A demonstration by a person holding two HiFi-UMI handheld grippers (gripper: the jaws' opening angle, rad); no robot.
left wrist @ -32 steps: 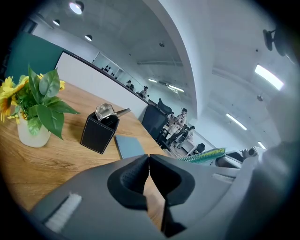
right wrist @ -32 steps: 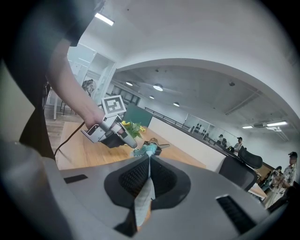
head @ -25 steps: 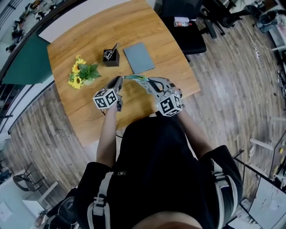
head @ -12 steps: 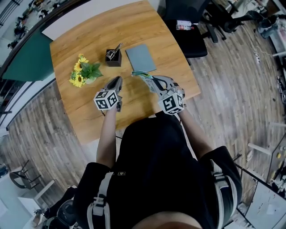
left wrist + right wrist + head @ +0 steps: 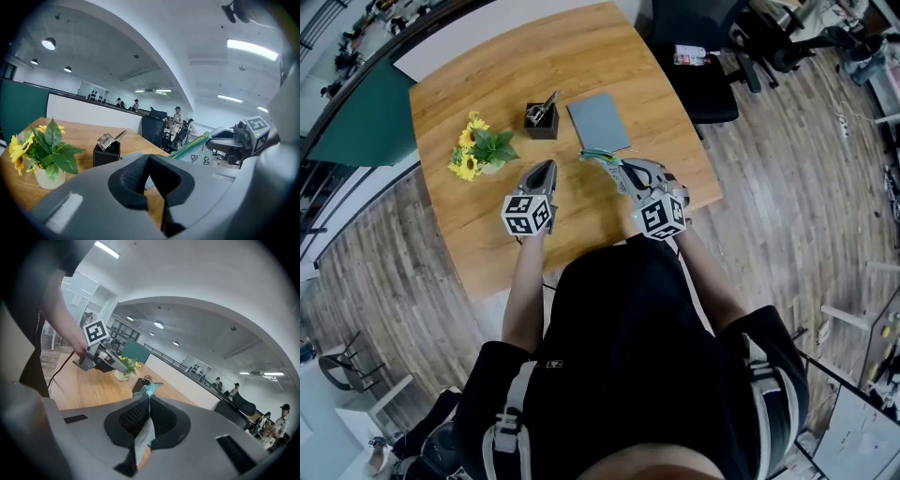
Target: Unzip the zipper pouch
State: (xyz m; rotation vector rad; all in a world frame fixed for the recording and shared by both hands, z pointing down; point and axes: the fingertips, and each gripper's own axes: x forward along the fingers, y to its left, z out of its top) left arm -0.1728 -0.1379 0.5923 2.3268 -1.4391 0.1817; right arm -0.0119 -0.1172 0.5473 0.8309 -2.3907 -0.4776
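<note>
The zipper pouch (image 5: 594, 157) is pale with a green zip edge, and it hangs over the wooden table (image 5: 487, 75). My right gripper (image 5: 616, 170) is shut on its near end. In the right gripper view the pouch's fabric (image 5: 146, 430) is pinched between the pads. My left gripper (image 5: 547, 172) is to the left of the pouch, apart from it, with its jaws shut on nothing. The left gripper view shows the pouch (image 5: 193, 148) to the right of the left gripper (image 5: 149, 157), with the right gripper (image 5: 233, 138) behind the pouch.
A pot of sunflowers (image 5: 478, 150) stands left of my left gripper. A black holder (image 5: 540, 120) and a grey notebook (image 5: 598, 122) lie farther back on the table. An office chair (image 5: 698, 75) stands at the table's far right edge.
My left gripper was at the pouch's left end a second ago. It now stands clear of the pouch with a gap between them. The right gripper still holds the pouch.
</note>
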